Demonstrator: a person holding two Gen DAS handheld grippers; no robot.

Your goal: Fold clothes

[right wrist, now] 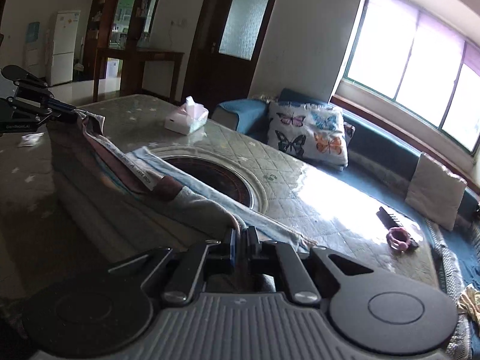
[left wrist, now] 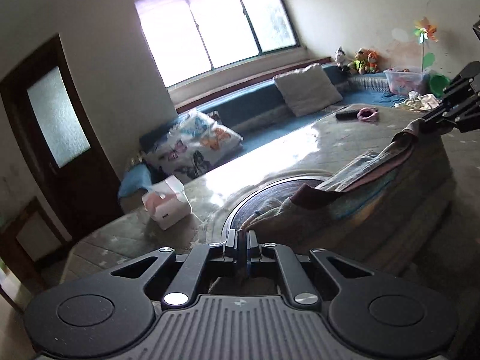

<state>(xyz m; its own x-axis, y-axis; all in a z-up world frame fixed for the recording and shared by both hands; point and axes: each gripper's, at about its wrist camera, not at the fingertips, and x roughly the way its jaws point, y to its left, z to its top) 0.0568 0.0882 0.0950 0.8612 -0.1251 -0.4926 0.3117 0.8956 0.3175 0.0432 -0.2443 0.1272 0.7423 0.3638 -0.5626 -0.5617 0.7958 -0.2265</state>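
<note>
"GenRobot.AI" on the left hand-held gripper (right wrist: 64, 113), garment (right wrist: 126, 162) waistband lettering too small to read

Garment (left wrist: 345, 189) between left gripper (left wrist: 241, 237), right gripper (left wrist: 420, 126)

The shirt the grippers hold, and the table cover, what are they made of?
The shirt looks like soft knit cloth, matte: it sags and creases between the left gripper and right gripper. The table cover looks like quilted fabric under clear shiny plastic, probably: stitched diamonds show, and window light glares off it.

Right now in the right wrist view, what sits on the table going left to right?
Left tongs gripping the garment → tissue box → round dark inset → black remote with the pink ring.
</note>
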